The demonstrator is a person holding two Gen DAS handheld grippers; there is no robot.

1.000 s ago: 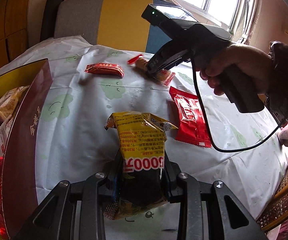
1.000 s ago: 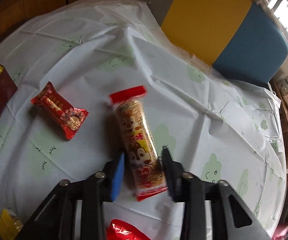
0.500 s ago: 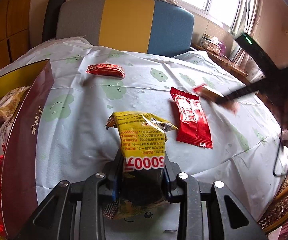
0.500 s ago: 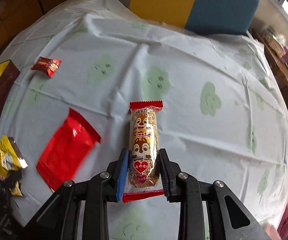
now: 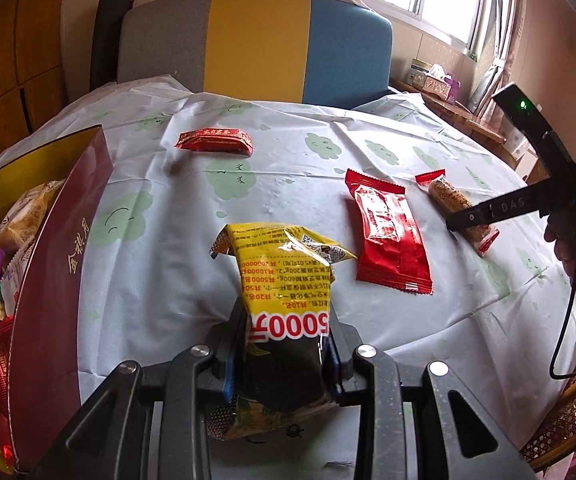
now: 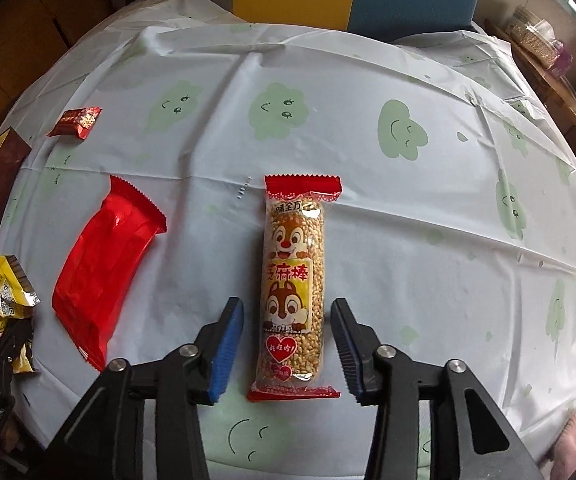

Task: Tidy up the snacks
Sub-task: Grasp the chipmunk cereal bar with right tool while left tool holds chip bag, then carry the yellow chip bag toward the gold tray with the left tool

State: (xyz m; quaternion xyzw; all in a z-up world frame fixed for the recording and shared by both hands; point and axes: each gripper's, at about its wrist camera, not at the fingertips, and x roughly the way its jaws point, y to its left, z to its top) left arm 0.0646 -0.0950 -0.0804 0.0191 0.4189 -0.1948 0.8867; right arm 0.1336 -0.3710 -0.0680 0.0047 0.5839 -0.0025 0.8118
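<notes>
My left gripper (image 5: 284,344) is shut on a yellow and black snack bag (image 5: 284,280), held low over the table. My right gripper (image 6: 289,332) is open, its jaws on either side of a chipmunk sesame bar (image 6: 293,280) that lies flat on the tablecloth; the bar also shows in the left wrist view (image 5: 453,206). A flat red packet (image 5: 387,232) lies between the two, also in the right wrist view (image 6: 104,264). A small red snack (image 5: 216,140) lies farther back, also in the right wrist view (image 6: 76,121).
A maroon and gold gift box (image 5: 60,248) with several snacks inside stands at the left. A grey, yellow and blue chair back (image 5: 256,48) stands behind the round table. A wicker chair (image 5: 567,408) is at the right edge.
My right gripper carried the sesame bar from the far side to the right of the red packet, set it down and opened. My left gripper kept its hold and barely moved.
</notes>
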